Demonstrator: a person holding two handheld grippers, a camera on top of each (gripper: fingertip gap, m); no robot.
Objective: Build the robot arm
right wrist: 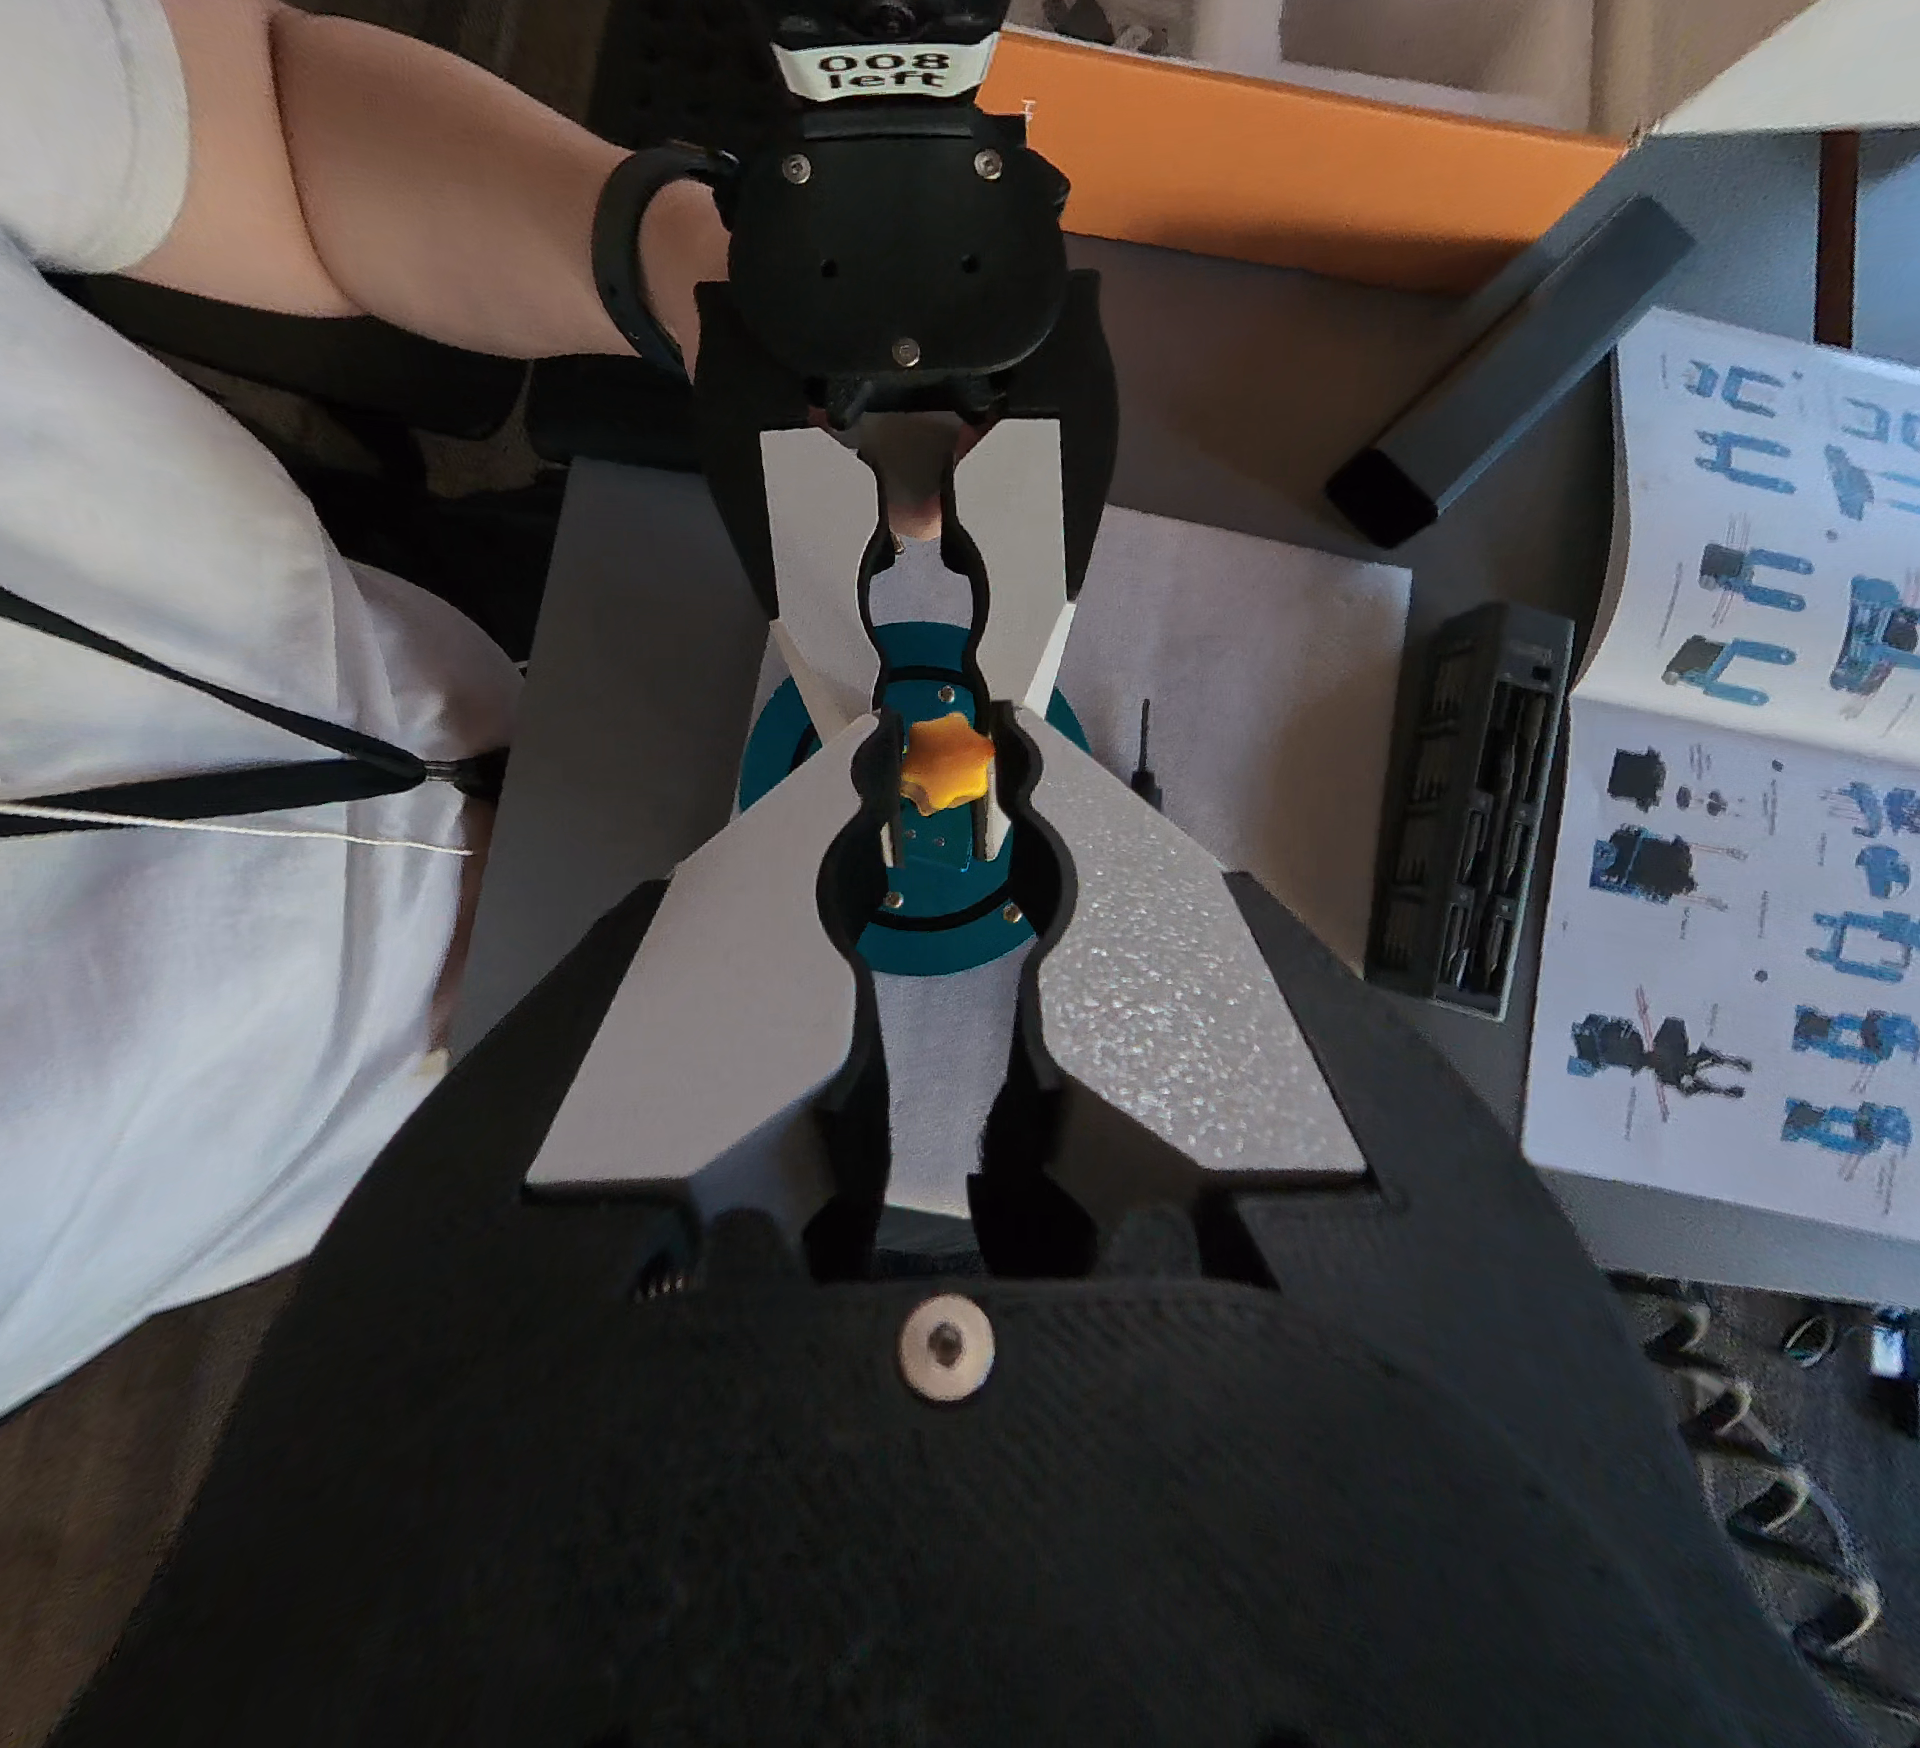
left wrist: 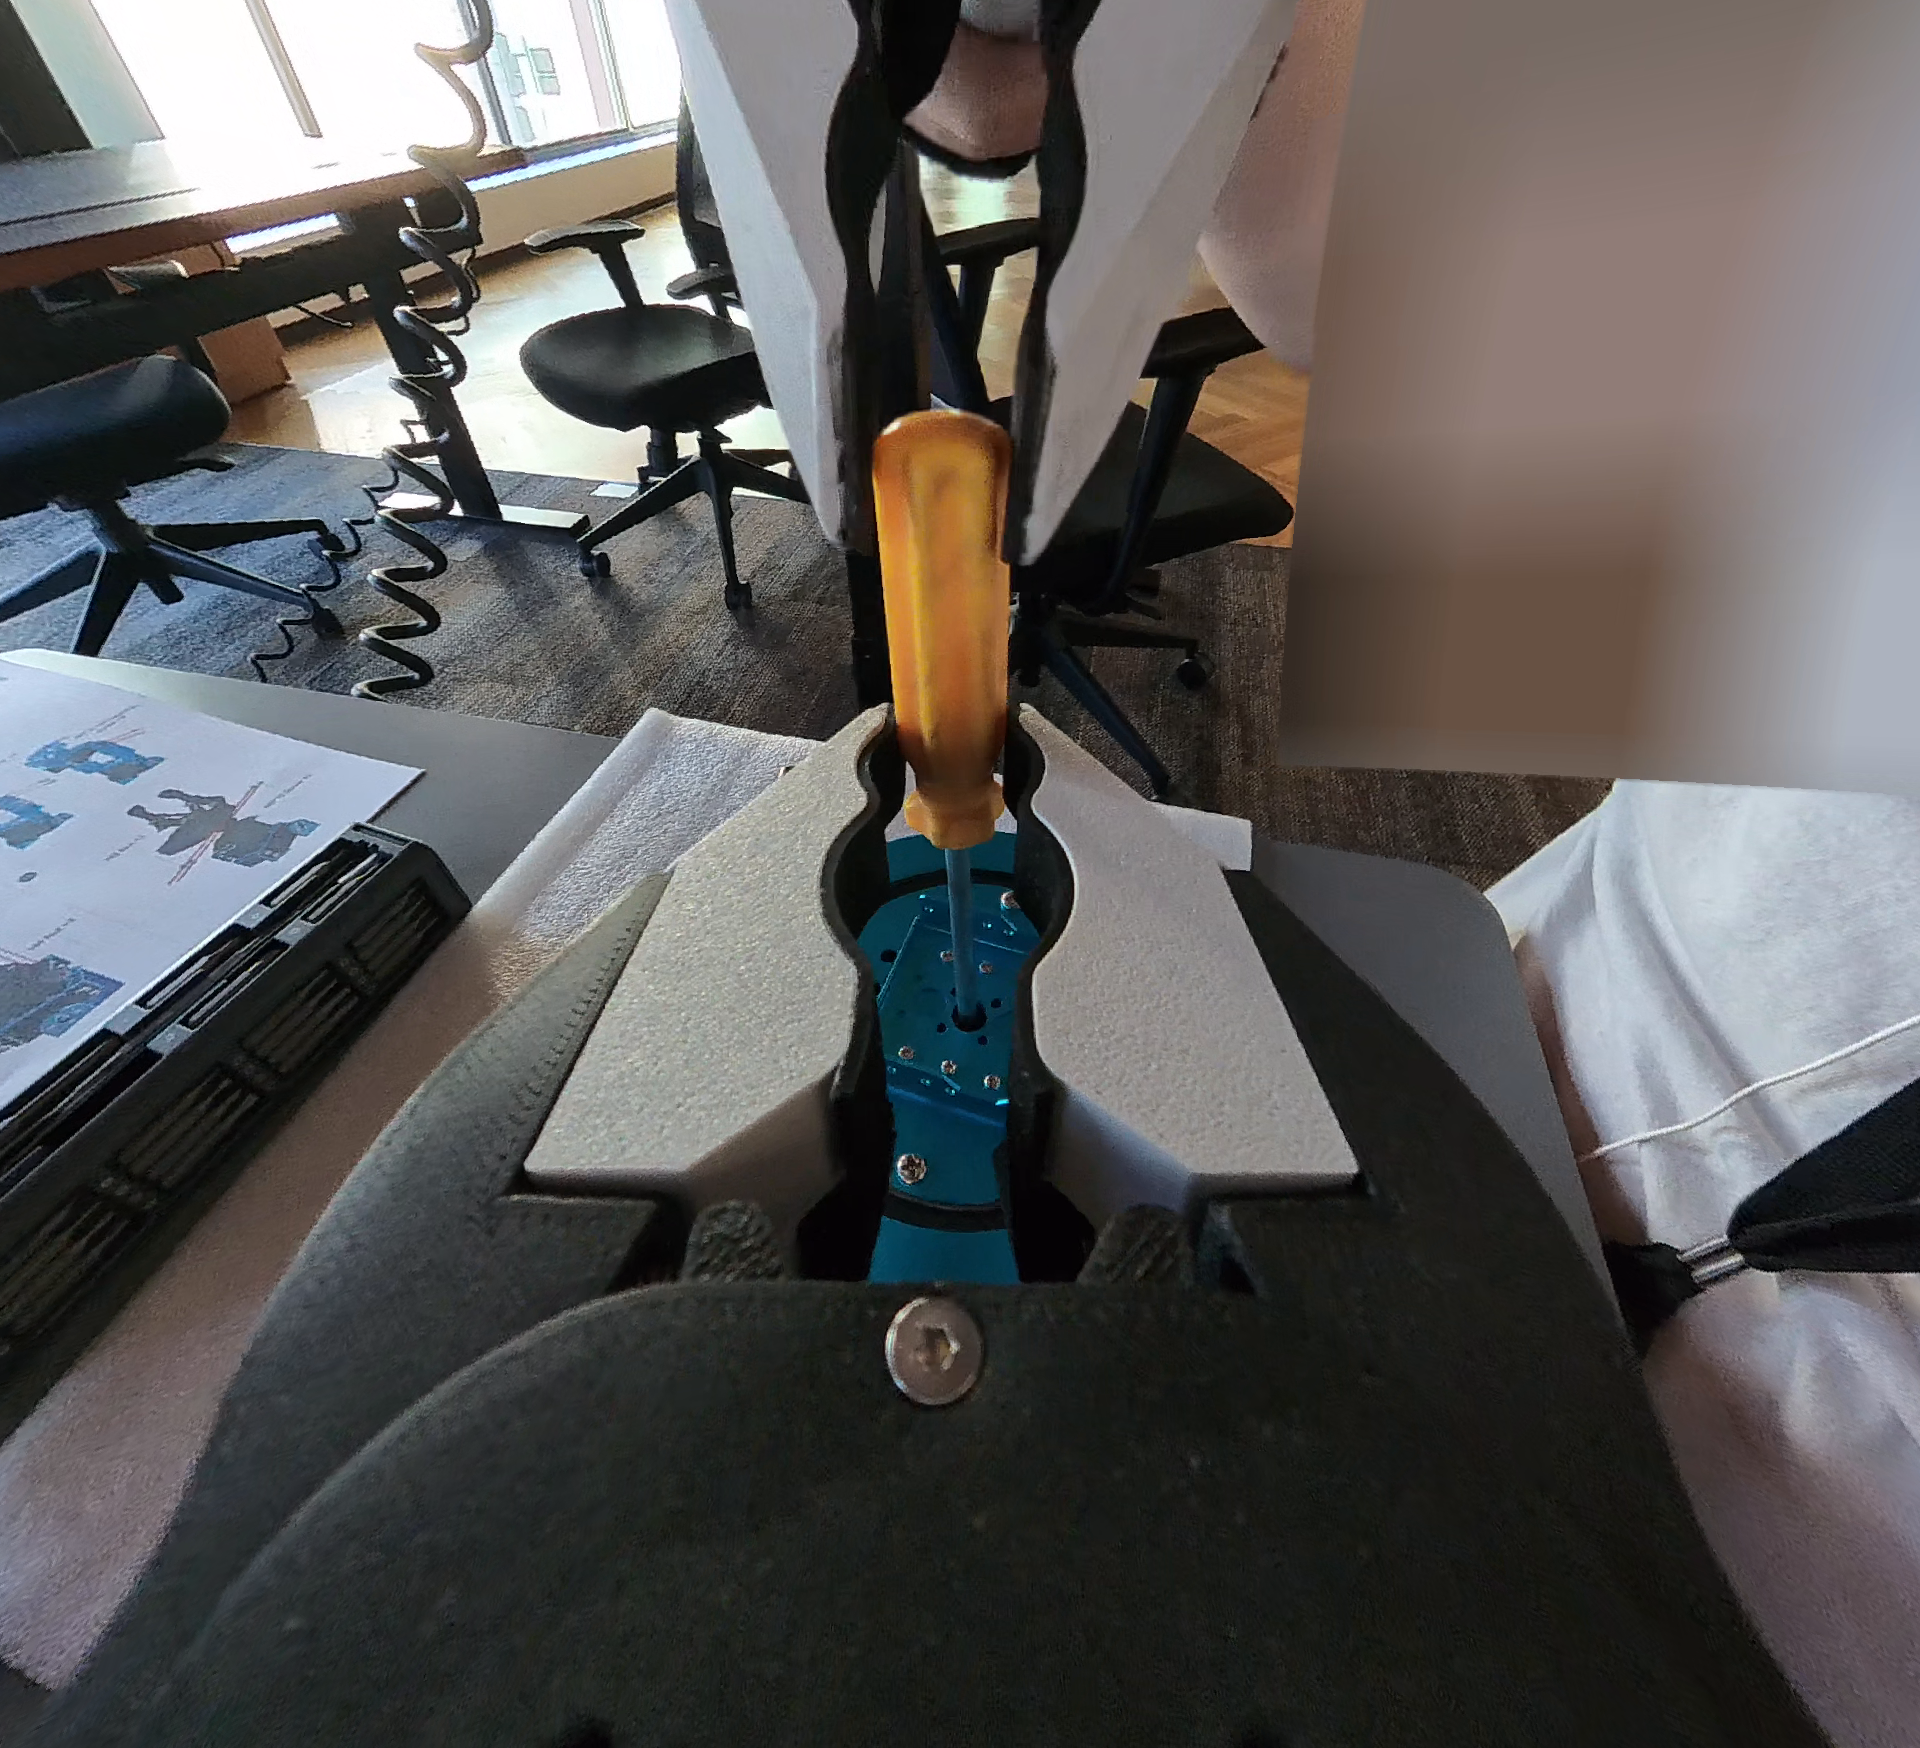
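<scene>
The right tool (right wrist: pixel 940 779) comes down from above and pinches the amber handle of a screwdriver (left wrist: pixel 943 628) between its tips, its jaws closed on it. The screwdriver stands upright, its thin shaft reaching down into a hole in a blue metal bracket (left wrist: pixel 940 1023) that sits on a teal round base (right wrist: pixel 940 945). The left tool (left wrist: pixel 951 877) lies low and level, its jaws drawn in close on either side of that bracket; whether they actually clamp it I cannot tell.

To one side rest a black tray of screwdriver bits (right wrist: pixel 1475 810), a printed instruction sheet (right wrist: pixel 1745 763) and a dark long box (right wrist: pixel 1507 379); an orange box edge (right wrist: pixel 1278 160) lies farther back. The base sits on a white cloth (right wrist: pixel 1226 690) over the grey desk (right wrist: pixel 1174 316).

Beyond the desk, black office chairs (left wrist: pixel 644 368) stand on carpet and wood flooring before bright windows (left wrist: pixel 208 5). A coiled cable (left wrist: pixel 436 327) hangs down. The tool fingers hide most of the bracket.
</scene>
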